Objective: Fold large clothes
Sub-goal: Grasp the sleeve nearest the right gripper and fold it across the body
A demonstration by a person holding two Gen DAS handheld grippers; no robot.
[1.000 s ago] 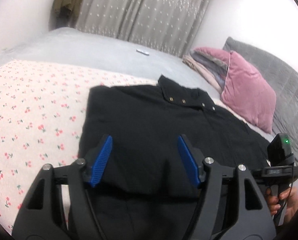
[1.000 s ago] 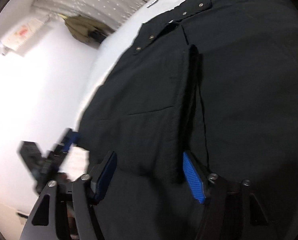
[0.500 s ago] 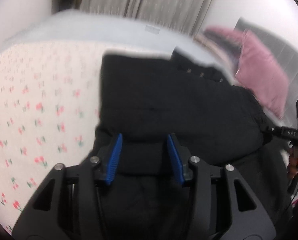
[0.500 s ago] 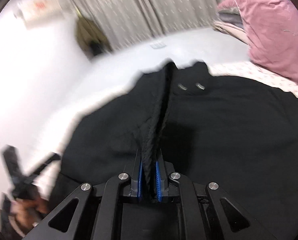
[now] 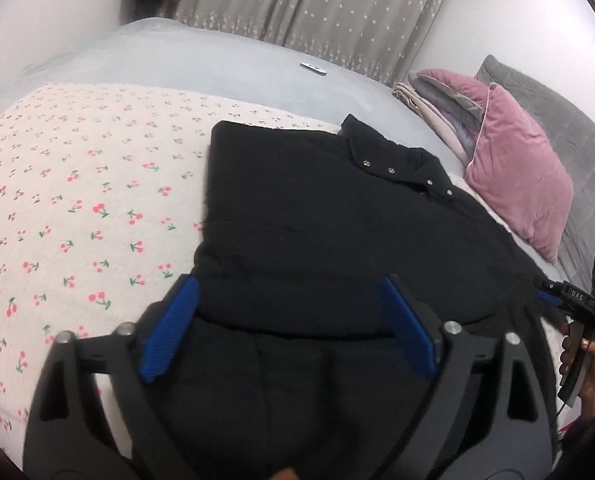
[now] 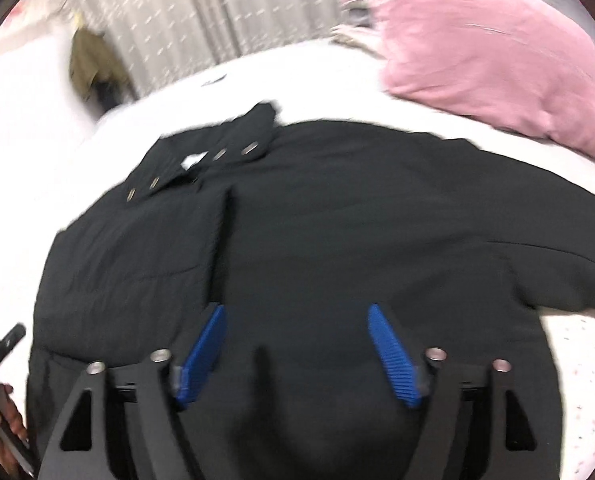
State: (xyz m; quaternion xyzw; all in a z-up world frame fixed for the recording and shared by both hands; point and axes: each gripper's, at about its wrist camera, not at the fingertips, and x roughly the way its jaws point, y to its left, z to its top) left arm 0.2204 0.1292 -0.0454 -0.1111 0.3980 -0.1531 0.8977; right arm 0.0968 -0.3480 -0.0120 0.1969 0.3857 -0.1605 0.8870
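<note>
Left wrist view: the left gripper (image 5: 289,320) hangs over the black jacket (image 5: 337,216), jaws opening wide, cloth below them but unpinched. Cherry-print sheet (image 5: 77,208) lies left of the tongs, pink pillow (image 5: 517,184) ahead right. Right gripper (image 6: 297,348) opening too, jacket spread ahead, nothing clamped.

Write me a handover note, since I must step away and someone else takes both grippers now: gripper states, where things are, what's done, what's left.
Left gripper: jaws opening, nothing pinched, over the near part of the black padded snap-collar jacket.
Right gripper: jaws opening, nothing held, above the jacket.
Jacket: on the cherry-print bedspread, collar towards the pink velvet pillow.
Done: one side appears folded over the middle.
Left: apparently the side by the pillow, then folding lengthwise.
</note>
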